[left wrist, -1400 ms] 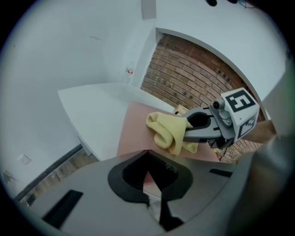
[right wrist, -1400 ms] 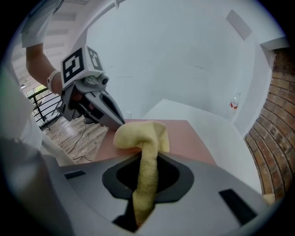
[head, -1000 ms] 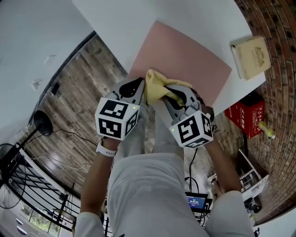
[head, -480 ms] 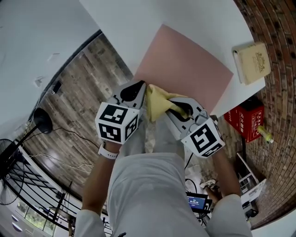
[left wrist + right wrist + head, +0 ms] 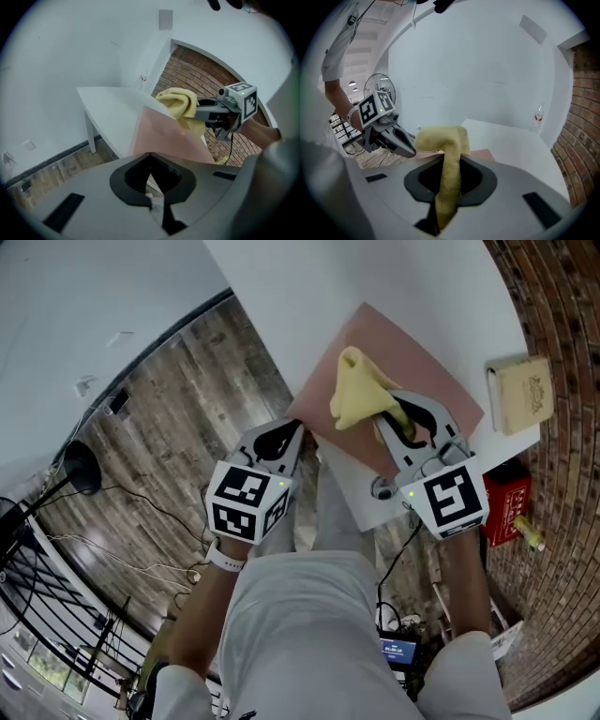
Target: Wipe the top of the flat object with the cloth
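One flat pink sheet (image 5: 417, 362), smooth and rectangular, lay on the single white table (image 5: 375, 277). One yellow cloth (image 5: 356, 390), soft, nubby and bunched into a lump, was over the sheet's near half; whether it touched the sheet could not be told. Two claws were in view. The right claw (image 5: 389, 413) was pinching the cloth's tail, the fabric running down between its jaws. The left claw (image 5: 298, 430) was pressed together on nothing, at the sheet's near-left corner. One tan, boxy block (image 5: 523, 393) sat beyond the sheet's right corner, by the table's edge.
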A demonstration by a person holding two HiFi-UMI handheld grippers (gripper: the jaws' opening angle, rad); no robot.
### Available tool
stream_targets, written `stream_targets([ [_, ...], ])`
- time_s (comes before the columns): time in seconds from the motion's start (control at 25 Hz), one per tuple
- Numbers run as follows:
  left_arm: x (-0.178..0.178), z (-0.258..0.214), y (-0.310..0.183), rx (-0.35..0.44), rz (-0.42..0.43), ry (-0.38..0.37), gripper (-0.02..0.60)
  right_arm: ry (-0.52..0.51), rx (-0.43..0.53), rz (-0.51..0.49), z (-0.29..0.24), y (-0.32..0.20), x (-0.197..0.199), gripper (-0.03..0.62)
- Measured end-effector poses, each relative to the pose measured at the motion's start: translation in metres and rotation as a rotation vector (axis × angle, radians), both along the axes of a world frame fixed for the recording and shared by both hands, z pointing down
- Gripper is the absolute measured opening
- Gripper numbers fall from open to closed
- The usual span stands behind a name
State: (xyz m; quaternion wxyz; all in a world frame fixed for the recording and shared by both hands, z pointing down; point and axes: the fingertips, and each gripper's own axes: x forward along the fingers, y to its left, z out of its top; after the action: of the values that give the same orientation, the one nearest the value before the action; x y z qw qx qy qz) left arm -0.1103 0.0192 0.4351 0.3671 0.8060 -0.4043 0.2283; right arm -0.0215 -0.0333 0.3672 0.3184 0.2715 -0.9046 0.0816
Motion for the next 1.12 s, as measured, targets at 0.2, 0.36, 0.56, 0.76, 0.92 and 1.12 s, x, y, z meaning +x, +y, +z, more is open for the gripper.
stream_targets([
  [0.2, -0.008, 0.005, 0.004, -0.013, -0.020, -0.005, 0.018, 0.058, 0.029, 0.036, 0.008, -0.037, 0.009, 0.058],
  [0.36, -0.013, 0.011, 0.007, -0.027, -0.025, -0.008, 0.018, 0.096, 0.060, 0.060, 0.017, -0.063, 0.012, 0.058],
  [0.56, -0.012, 0.018, 0.010, -0.040, -0.022, -0.011, 0.018, 0.133, 0.086, 0.103, 0.032, -0.089, 0.017, 0.060],
  [0.76, -0.011, 0.024, 0.010, -0.050, -0.015, -0.015, 0.018, 0.175, 0.100, 0.165, 0.047, -0.110, 0.027, 0.060],
  [0.92, -0.008, 0.029, 0.010, -0.055, -0.009, -0.011, 0.018, 0.196, 0.071, 0.150, 0.062, -0.107, 0.024, 0.060],
  [1.12, -0.004, 0.030, 0.006, -0.046, -0.001, -0.009, 0.018, 0.202, 0.051, 0.096, 0.068, -0.093, 0.007, 0.060],
])
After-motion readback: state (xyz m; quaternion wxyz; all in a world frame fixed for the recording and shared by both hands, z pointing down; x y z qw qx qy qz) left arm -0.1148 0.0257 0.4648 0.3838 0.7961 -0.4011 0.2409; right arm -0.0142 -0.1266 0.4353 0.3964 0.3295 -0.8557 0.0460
